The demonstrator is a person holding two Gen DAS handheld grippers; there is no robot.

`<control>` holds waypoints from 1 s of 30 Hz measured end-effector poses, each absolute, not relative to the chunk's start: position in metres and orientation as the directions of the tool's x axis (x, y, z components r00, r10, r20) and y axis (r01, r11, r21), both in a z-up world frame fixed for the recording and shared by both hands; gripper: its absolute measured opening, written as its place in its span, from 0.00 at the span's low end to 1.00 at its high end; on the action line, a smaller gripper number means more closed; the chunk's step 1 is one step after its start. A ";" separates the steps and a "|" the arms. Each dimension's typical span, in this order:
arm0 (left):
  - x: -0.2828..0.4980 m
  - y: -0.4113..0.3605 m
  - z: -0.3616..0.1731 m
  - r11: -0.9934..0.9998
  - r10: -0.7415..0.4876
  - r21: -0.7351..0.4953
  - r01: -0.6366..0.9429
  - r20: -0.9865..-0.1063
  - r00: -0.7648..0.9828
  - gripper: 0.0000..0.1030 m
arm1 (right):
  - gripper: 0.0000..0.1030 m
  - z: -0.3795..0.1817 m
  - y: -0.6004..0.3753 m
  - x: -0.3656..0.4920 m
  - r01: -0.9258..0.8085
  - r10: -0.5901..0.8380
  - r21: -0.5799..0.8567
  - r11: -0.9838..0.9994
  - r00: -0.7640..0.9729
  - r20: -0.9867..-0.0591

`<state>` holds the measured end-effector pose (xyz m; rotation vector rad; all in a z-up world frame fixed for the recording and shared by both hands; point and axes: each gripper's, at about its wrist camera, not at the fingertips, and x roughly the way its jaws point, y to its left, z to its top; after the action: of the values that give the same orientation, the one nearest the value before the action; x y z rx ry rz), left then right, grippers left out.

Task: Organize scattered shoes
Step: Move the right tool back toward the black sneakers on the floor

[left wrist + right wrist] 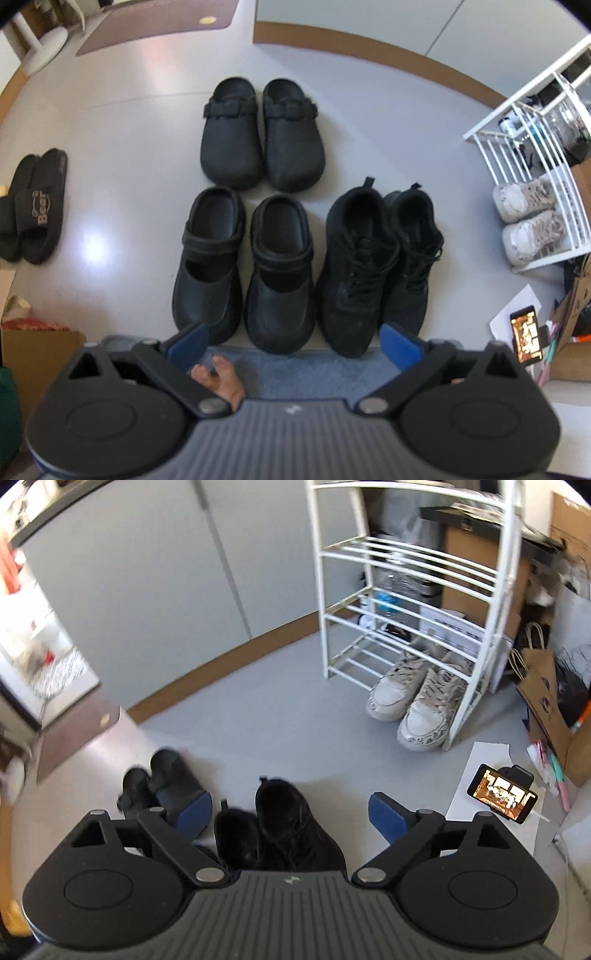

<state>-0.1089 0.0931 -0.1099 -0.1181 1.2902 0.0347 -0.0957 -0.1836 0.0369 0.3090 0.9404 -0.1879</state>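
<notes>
Left gripper (293, 341): blue-padded fingers spread wide apart, empty, above a blue-grey fabric mat (295, 373).
Right gripper (290, 812): fingers likewise spread, gripping nothing, over the black sneakers.
Near row: pair of black rubber strap clogs (243, 266) side by side, toes touching the mat edge; just beside them on the right, a pair of black lace-up sneakers (376, 266).
Second row: pair of black buckle clogs (262, 134) together, just beyond the strap clogs.
Left side: black slide sandals with tan lettering (31, 206), well apart from the rows.
Right side: lit smartphone (500, 788) on white paper.
Far right: white wire shoe rack (402, 579) holding worn white sneakers (413, 698) on its lowest tier.
</notes>
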 end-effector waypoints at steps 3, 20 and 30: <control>-0.113 0.099 -0.111 0.996 -0.006 -0.029 -0.088 -0.967 0.257 0.98 | 0.92 0.032 -0.172 -0.095 0.245 0.018 0.186 0.952 0.559 -0.829; -0.123 0.106 -0.131 1.000 -0.009 -0.005 0.017 -0.976 0.216 0.95 | 0.96 -0.015 -0.146 -0.088 0.081 0.048 0.102 0.991 0.499 -0.866; -0.118 0.111 -0.140 0.999 -0.022 -0.031 -0.034 -0.972 0.233 0.95 | 0.96 -0.036 -0.107 -0.084 -0.019 0.079 0.079 0.997 0.456 -0.886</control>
<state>-0.1178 0.1114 -0.1405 -0.0490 1.3358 0.0080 -0.0842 -0.1070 -0.0364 0.0608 1.0956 0.0600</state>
